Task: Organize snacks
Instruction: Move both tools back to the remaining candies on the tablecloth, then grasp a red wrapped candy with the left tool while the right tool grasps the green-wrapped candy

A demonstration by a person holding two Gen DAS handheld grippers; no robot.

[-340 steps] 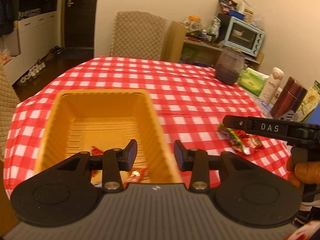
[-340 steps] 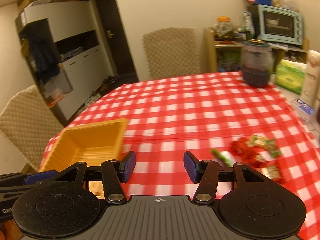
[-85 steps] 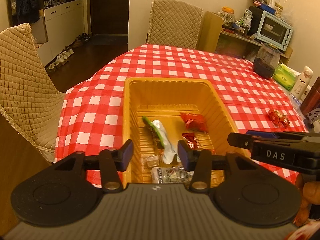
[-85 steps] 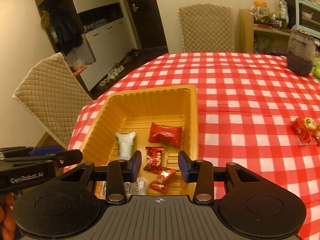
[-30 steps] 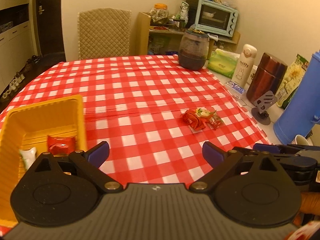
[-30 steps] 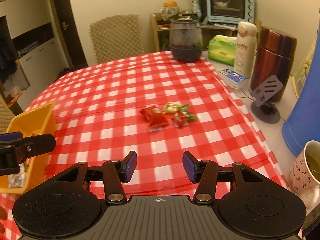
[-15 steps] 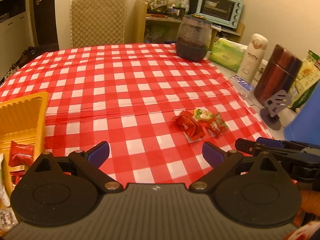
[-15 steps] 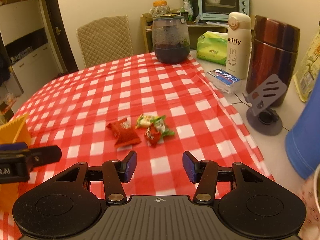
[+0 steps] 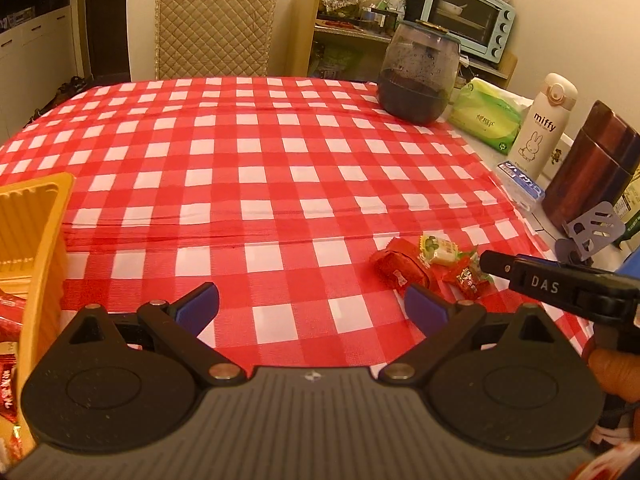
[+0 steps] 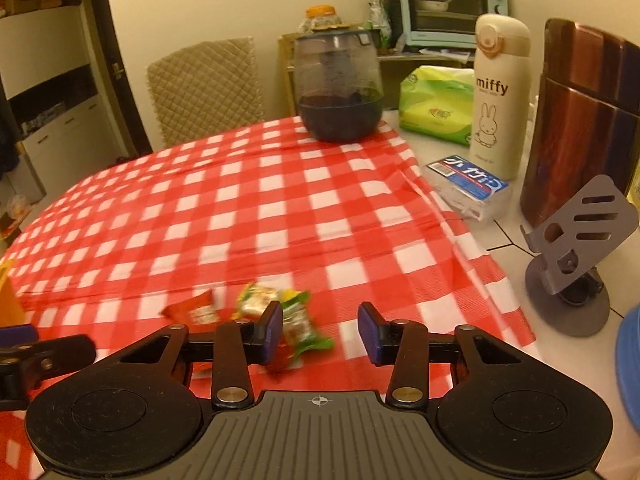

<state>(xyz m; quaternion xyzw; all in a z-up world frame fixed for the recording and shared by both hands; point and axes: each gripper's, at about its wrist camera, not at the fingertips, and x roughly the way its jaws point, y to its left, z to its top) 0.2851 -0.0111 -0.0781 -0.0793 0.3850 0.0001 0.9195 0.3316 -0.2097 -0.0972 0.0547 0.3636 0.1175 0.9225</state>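
Snacks (image 9: 430, 266) sharp in left view, blurred by right tool (image 10: 319, 330).

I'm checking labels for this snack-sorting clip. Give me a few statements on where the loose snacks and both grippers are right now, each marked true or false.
1. Three wrapped snacks lie together on the checked tablecloth. True.
2. The left gripper is shut on a snack. False: its fingers are spread wide with nothing between them.
3. The right gripper is open, close above the snacks. True.
4. The yellow tray sits beside the miffy bottle. False: the tray is at the left edge, far from the bottle.
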